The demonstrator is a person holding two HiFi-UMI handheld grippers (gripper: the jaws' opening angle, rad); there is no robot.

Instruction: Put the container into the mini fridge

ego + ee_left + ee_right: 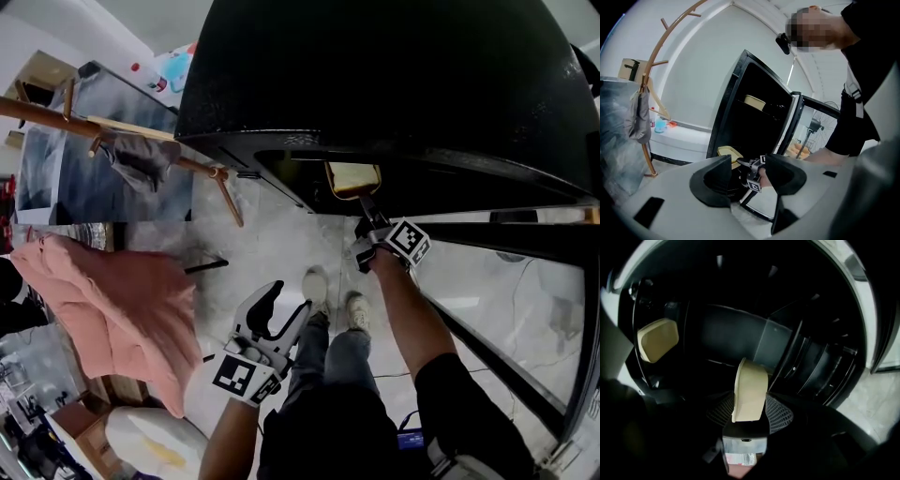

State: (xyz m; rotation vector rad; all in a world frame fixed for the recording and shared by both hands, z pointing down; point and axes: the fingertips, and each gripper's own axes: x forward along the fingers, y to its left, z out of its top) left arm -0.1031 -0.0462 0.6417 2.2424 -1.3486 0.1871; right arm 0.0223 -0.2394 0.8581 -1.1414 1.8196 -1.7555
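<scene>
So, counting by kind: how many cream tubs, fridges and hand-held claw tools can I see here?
Cream containers: 2 (held container between the right gripper's jaws, shelf container higher up in the fridge)
Mini fridge: 1
Grippers: 2 (left gripper, right gripper)
Total: 5

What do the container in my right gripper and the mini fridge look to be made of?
The container, clamped in the right gripper, looks like cream plastic: smooth, matte, rounded moulded corners. The mini fridge has a glossy black, finely speckled shell, likely painted metal, possibly plastic. Its door pane is clear, glass or acrylic: the floor shows through.
</scene>
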